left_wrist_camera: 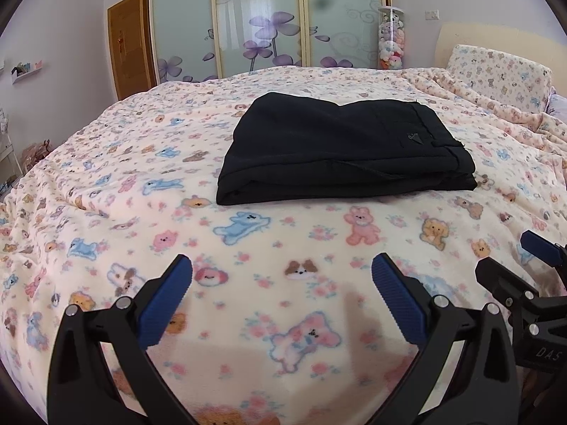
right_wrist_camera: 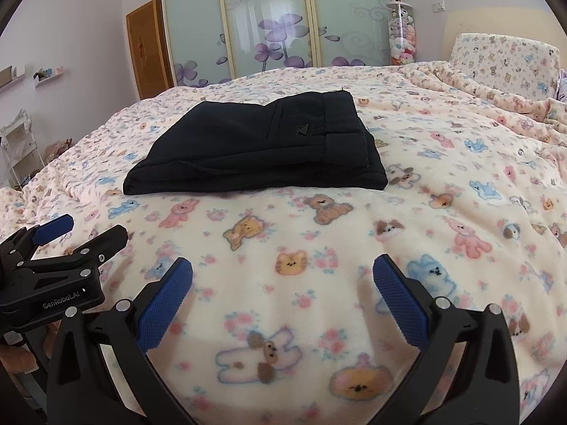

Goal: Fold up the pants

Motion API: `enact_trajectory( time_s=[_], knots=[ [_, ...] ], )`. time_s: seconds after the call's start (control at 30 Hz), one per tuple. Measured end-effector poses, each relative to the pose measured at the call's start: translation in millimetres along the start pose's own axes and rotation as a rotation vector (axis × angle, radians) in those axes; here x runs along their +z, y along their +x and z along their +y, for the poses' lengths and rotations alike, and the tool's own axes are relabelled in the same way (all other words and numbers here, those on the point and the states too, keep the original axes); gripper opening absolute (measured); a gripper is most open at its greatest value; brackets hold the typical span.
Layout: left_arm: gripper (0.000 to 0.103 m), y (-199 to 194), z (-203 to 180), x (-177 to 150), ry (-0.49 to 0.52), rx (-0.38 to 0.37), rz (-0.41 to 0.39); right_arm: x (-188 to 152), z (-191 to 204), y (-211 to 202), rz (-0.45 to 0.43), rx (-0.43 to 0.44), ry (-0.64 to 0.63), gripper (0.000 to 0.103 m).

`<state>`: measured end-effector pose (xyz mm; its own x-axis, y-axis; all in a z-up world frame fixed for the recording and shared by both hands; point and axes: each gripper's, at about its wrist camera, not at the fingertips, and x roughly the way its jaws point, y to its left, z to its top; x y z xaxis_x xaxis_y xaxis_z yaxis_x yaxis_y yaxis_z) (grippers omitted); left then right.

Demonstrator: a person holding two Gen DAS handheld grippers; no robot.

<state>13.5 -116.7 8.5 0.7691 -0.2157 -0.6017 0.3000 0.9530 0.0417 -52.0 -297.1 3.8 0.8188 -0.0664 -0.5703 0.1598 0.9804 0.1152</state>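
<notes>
Black pants [left_wrist_camera: 340, 148] lie folded into a flat rectangular stack on the bed, waistband at the right side. They also show in the right wrist view [right_wrist_camera: 258, 148]. My left gripper [left_wrist_camera: 281, 272] is open and empty, held above the blanket well short of the pants. My right gripper [right_wrist_camera: 281, 272] is open and empty too, nearer than the pants. Each gripper shows at the edge of the other's view: the right one [left_wrist_camera: 524, 269] and the left one [right_wrist_camera: 78, 230].
A fleece blanket [left_wrist_camera: 141, 212] with cartoon animals covers the bed. A matching pillow [left_wrist_camera: 496, 74] lies at the far right. Sliding wardrobe doors [left_wrist_camera: 265, 17] and a tube of plush toys [left_wrist_camera: 389, 39] stand behind the bed. A white rack [right_wrist_camera: 17, 145] stands left.
</notes>
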Motion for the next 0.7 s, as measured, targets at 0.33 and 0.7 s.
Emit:
enact_trajectory(
  time_s=[0.33, 0.7],
  knots=[
    [0.101, -0.2, 1.5, -0.1, -0.016, 0.001, 0.004, -1.3, -3.2, 1.6, 0.001, 0.000, 0.006, 0.102],
    [0.101, 0.1, 2.9, 0.1, -0.025, 0.013, 0.007, -0.7, -3.6, 1.9, 0.002, 0.001, 0.006, 0.102]
  ],
)
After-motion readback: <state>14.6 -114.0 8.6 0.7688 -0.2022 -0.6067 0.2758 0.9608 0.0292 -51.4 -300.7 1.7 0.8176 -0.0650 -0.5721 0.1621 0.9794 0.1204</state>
